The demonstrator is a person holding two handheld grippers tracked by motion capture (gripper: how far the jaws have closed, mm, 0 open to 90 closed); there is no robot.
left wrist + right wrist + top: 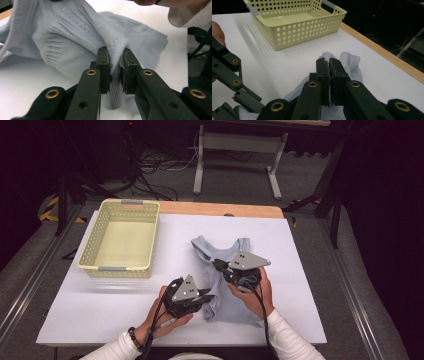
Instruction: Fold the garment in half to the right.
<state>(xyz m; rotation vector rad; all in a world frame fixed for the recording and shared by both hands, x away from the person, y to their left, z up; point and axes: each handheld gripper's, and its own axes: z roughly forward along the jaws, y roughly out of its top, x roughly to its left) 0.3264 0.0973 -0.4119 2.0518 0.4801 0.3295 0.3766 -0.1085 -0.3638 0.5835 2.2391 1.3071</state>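
Note:
A pale blue ribbed sleeveless garment lies crumpled on the white table, right of centre. My left gripper comes at its lower left edge and is shut on a raised fold of the ribbed cloth, pinched between the jaws. My right gripper sits over the upper left part of the garment, near a strap. Its jaws are pressed together on the cloth, which bunches up just beyond the tips.
An empty pale yellow perforated basket stands at the table's back left, also seen ahead in the right gripper view. A wooden strip runs along the far edge. Metal frame legs and cables stand on the floor behind.

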